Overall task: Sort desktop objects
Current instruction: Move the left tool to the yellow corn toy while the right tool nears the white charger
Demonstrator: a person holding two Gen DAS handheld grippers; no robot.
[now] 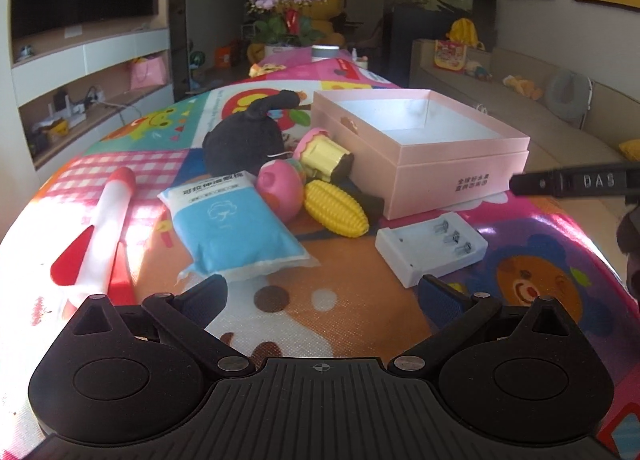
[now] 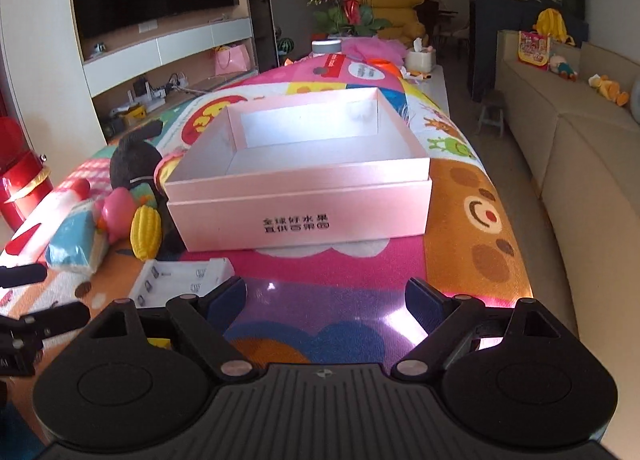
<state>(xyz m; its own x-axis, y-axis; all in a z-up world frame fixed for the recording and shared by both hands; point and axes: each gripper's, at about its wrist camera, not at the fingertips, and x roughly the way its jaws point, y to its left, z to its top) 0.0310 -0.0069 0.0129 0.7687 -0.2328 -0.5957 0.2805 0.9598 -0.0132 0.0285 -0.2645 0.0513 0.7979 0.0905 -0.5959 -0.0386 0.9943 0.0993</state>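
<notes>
Tabletop: pink box beyond right claw

Bare mat fronts the pink box; toys crowd its left side.

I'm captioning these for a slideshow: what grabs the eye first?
The open, empty pink cardboard box sits mid-table on the bright cartoon-print mat. To its left crowd toys: a yellow plastic corn cob, a blue packet and a red-and-white foam rocket.

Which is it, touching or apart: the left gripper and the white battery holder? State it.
Apart. The left wrist view shows patterned mat between the open left gripper and the white battery holder; its fingers stop short of it.
</notes>
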